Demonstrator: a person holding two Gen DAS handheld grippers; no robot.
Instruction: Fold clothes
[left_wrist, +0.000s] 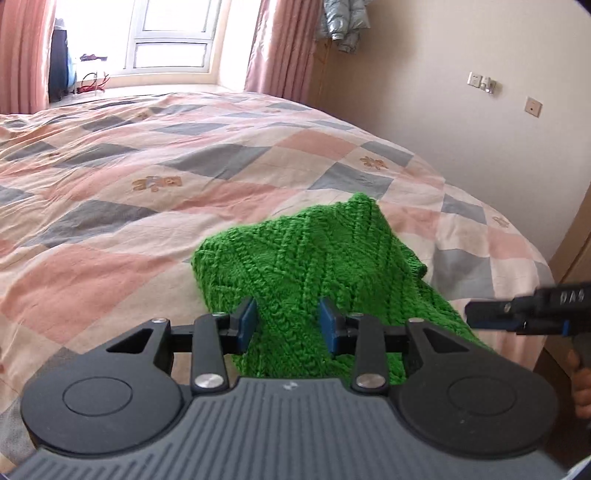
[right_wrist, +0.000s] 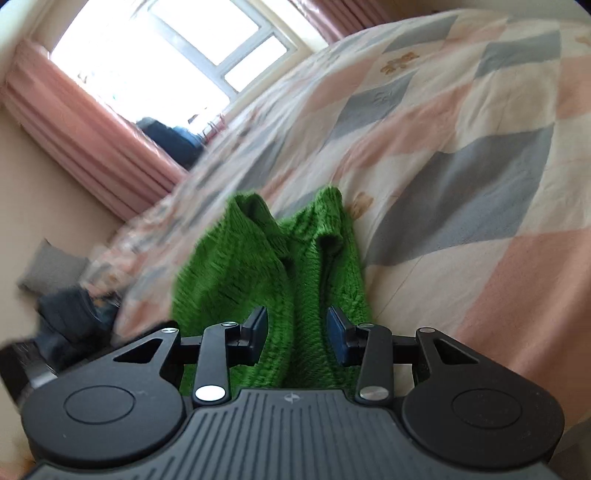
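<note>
On the near corner of the bed (left_wrist: 147, 177), seen from the left wrist, a green knitted garment (left_wrist: 306, 258) lies bunched on the pink-and-grey checked cover. The left tongs (left_wrist: 288, 325) stand apart, with the knit passing between the two blue pads; whether either pad touches the wool I cannot tell, but the gap is wide and nothing is pinched. At the right edge of this view the right tongs (left_wrist: 491, 317) reach in sideways just beside the garment's lower hem, with part of a hand (left_wrist: 580, 384) behind them.

From the right wrist, the view is tilted and somewhat blurred. The garment (right_wrist: 273, 266) rises in two humps ahead of the right tongs (right_wrist: 295, 332), which also stand apart, wool lying between the pads without being clamped. The bed cover (right_wrist: 461, 166) fills the right side; a window and pink curtains sit behind.

My judgement is that this knit is light, soft and stretchy, with no stiffness at all: it will sag and drag wherever it is not held. It should not slip from rubbery pads. The best hold seems a firm edge, such as the hem or a shoulder seam, one pair of tongs at each corner, so it spreads flat.
</note>
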